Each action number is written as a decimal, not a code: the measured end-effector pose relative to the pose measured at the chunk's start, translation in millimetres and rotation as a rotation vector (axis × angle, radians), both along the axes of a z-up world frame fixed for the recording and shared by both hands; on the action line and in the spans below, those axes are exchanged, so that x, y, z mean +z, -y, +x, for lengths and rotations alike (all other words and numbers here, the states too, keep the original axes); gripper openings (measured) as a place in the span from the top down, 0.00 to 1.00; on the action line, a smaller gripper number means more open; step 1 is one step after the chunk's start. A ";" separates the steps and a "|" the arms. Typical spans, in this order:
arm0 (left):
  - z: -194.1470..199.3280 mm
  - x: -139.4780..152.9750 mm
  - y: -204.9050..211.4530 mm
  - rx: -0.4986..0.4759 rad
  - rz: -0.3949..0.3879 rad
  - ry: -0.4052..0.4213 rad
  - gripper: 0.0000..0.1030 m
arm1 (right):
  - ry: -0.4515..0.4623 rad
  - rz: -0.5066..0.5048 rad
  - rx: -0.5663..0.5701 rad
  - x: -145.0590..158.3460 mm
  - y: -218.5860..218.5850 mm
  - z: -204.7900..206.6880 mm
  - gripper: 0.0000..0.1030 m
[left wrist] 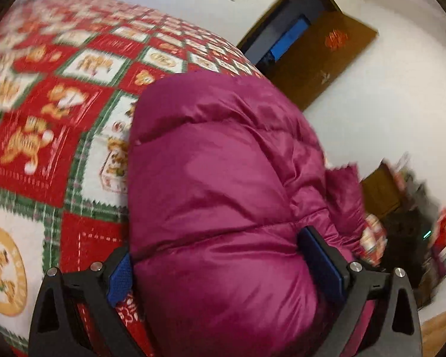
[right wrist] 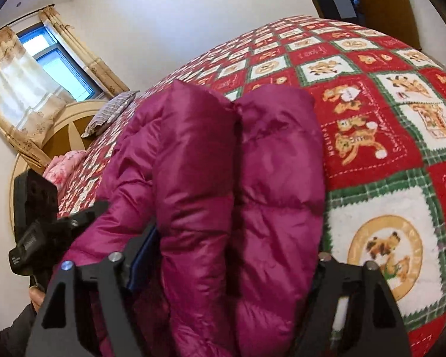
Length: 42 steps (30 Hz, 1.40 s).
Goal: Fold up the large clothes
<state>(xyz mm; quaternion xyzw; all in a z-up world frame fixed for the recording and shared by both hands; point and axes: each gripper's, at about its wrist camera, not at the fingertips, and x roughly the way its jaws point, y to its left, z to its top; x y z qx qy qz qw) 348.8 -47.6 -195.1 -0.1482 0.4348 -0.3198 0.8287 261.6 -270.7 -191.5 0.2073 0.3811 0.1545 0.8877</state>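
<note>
Magenta and slippery, the puffy jacket [left wrist: 223, 178] lay bunched over the red patchwork quilt [left wrist: 44, 148] on the bed. The left gripper [left wrist: 223, 267] squeezed a thick roll of it between its blue pads; the right gripper [right wrist: 229, 267] likewise clamped two padded folds. Such bulky, slick stuffing could well squirt out of either grip, and the fold would spring open.

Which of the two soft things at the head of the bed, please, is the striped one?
The striped pillow, grey-lined and lying against the rounded headboard. The other, a pink floral bundle, sits nearer the camera, beside the magenta puffer jacket.
</note>
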 end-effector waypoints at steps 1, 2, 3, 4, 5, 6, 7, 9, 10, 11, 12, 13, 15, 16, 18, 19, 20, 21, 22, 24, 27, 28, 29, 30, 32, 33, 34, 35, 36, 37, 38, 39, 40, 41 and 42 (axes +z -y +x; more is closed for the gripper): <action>-1.5 1.3 2.5 -0.001 0.018 0.008 0.04 | -0.005 0.007 0.004 -0.2 -1.7 -1.5 0.38; -4.6 0.9 0.2 -0.006 0.021 0.011 0.04 | -0.009 0.015 0.000 -0.2 -1.4 -0.7 0.44; -5.4 0.8 -1.2 -0.011 0.021 0.009 0.04 | -0.012 0.024 -0.008 -0.1 -1.9 -1.9 0.47; -7.6 0.6 -3.1 -0.014 0.020 0.004 0.05 | -0.017 0.039 -0.011 0.1 -2.6 -4.3 0.54; -10.6 1.4 -4.8 -0.018 0.015 -0.002 0.07 | -0.025 0.057 -0.016 0.4 -3.5 -6.9 0.56; -12.3 1.9 -5.7 -0.021 0.015 -0.006 0.09 | -0.033 0.060 -0.025 1.1 -5.3 -11.3 0.57; -15.7 2.9 -6.2 -0.024 0.018 -0.006 0.10 | -0.037 0.055 -0.030 2.3 -7.3 -16.2 0.59; -28.3 7.0 -6.9 -0.032 0.024 0.001 0.12 | -0.042 0.052 -0.043 6.0 -9.3 -25.8 0.62; -36.0 9.5 -7.8 -0.037 0.024 0.006 0.13 | -0.044 0.056 -0.051 8.4 -9.5 -31.6 0.64; -43.4 12.0 -8.4 -0.041 0.018 0.006 0.13 | -0.042 0.069 -0.060 11.5 -8.3 -38.3 0.66; -46.9 13.0 -7.5 -0.045 0.009 0.002 0.13 | -0.038 0.086 -0.068 13.8 -5.9 -44.9 0.66; -53.5 14.5 -7.1 -0.050 -0.004 -0.006 0.13 | -0.031 0.110 -0.081 16.9 -1.8 -54.5 0.67; -56.0 14.3 -1.8 -0.055 -0.015 -0.017 0.14 | -0.025 0.140 -0.098 19.7 4.9 -64.3 0.67; -61.7 15.1 2.3 -0.064 -0.018 -0.024 0.14 | -0.025 0.146 -0.110 21.5 9.0 -71.9 0.67; -67.4 17.8 11.2 -0.081 -0.013 -0.027 0.15 | -0.024 0.141 -0.127 24.0 13.6 -80.7 0.67; -69.0 19.7 16.1 -0.091 -0.009 -0.025 0.15 | -0.020 0.136 -0.138 25.6 18.5 -88.0 0.67; -73.1 22.3 22.2 -0.103 -0.001 -0.020 0.16 | -0.017 0.132 -0.146 26.2 22.5 -93.1 0.67; -75.7 24.5 27.9 -0.113 0.006 -0.016 0.17 | -0.014 0.130 -0.154 27.1 26.2 -97.2 0.67; -79.0 27.3 34.6 -0.124 0.016 -0.011 0.17 | -0.011 0.127 -0.165 28.2 30.4 -102.3 0.68; -85.5 32.8 46.3 -0.141 0.035 0.001 0.18 | -0.005 0.132 -0.189 30.1 42.3 -108.9 0.68; -92.6 42.5 64.8 -0.169 0.070 0.032 0.19 | 0.015 0.139 -0.226 34.9 55.5 -123.7 0.68; -94.2 45.6 73.4 -0.179 0.081 0.047 0.19 | 0.022 0.139 -0.238 37.2 62.2 -127.4 0.68; -94.6 47.9 78.6 -0.186 0.085 0.054 0.19 | 0.026 0.138 -0.247 38.9 65.8 -130.6 0.68; -95.9 51.8 86.4 -0.196 0.092 0.064 0.19 | 0.032 0.136 -0.260 41.5 71.1 -133.6 0.68; -99.4 58.3 99.4 -0.214 0.103 0.085 0.19 | 0.047 0.130 -0.283 46.6 80.9 -138.7 0.68; -98.5 61.1 106.3 -0.220 0.108 0.095 0.19 | 0.056 0.128 -0.294 48.6 85.9 -141.4 0.68; -98.6 63.9 112.9 -0.226 0.113 0.105 0.19 | 0.065 0.127 -0.309 51.5 91.6 -142.8 0.68; -98.0 67.3 121.0 -0.233 0.120 0.116 0.19 | 0.073 0.125 -0.322 54.4 96.6 -144.0 0.68; -97.0 70.4 128.3 -0.240 0.128 0.129 0.19 | 0.080 0.123 -0.333 56.3 100.9 -145.0 0.68; -96.9 73.0 134.4 -0.245 0.133 0.139 0.19 | 0.088 0.118 -0.344 58.7 107.8 -144.6 0.68; -96.0 75.3 140.8 -0.250 0.138 0.149 0.19 | 0.093 0.114 -0.351 60.1 111.5 -145.1 0.68; -94.5 77.5 147.9 -0.254 0.143 0.157 0.19 | 0.096 0.108 -0.359 61.7 117.1 -143.9 0.68; -93.3 78.7 153.3 -0.256 0.147 0.161 0.19 | 0.100 0.101 -0.364 63.3 121.1 -143.6 0.68; -89.9 80.1 161.0 -0.257 0.152 0.163 0.19 | 0.105 0.092 -0.370 65.8 126.0 -141.9 0.68; -87.8 80.8 166.4 -0.258 0.156 0.164 0.19 | 0.110 0.082 -0.374 67.2 130.9 -140.2 0.68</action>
